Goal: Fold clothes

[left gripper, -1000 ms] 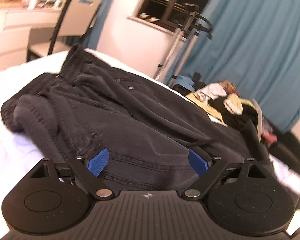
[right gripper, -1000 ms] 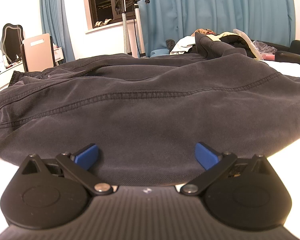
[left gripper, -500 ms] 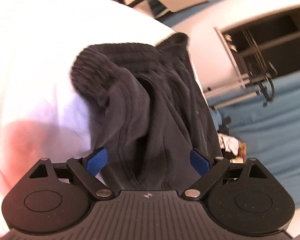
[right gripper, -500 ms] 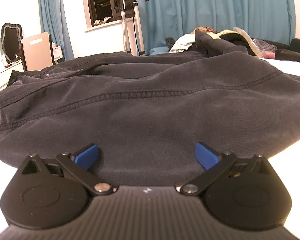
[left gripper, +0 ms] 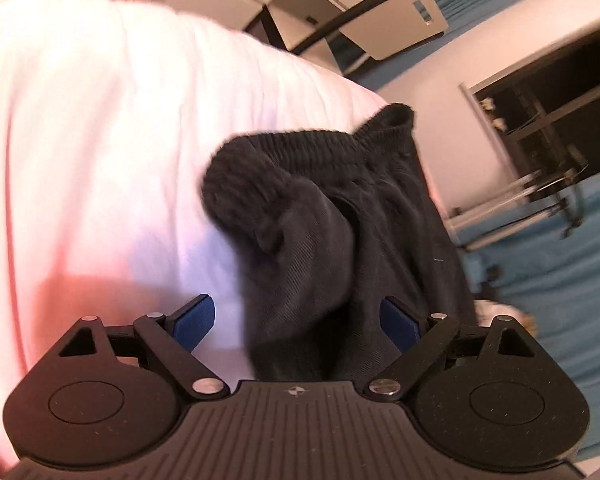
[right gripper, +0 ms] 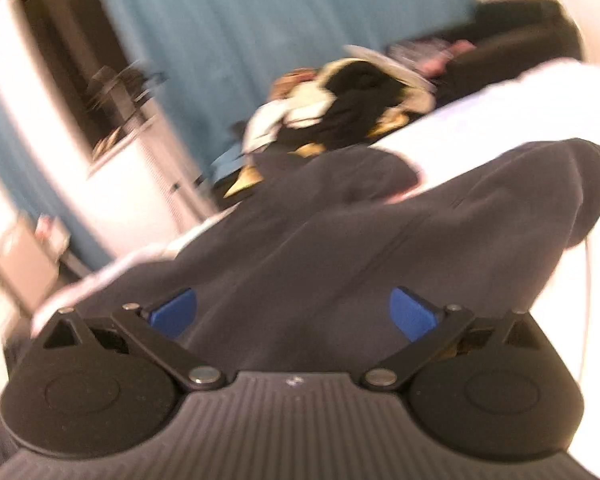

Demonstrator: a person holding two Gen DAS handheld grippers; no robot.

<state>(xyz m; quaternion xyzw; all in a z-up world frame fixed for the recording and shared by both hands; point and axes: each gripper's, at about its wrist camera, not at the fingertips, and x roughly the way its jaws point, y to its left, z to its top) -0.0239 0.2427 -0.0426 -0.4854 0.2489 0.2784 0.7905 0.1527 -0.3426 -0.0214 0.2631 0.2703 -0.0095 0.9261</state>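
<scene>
My left claw [left gripper: 296, 320] (wide, like the right claw [right gripper: 292, 312]) should pinch the dark trousers [left gripper: 320, 248] beside the ribbed waistband [left gripper: 300, 156].

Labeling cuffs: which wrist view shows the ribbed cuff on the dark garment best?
Left wrist. The ribbed cuff sits sharp and centred ahead of the open left gripper. The right wrist view is motion-blurred and shows only the garment's smooth body; no ribbing can be made out there.

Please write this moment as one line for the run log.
left gripper: open over ribbed waistband | right gripper: open over dark trousers | bed: white | fold: not started
</scene>
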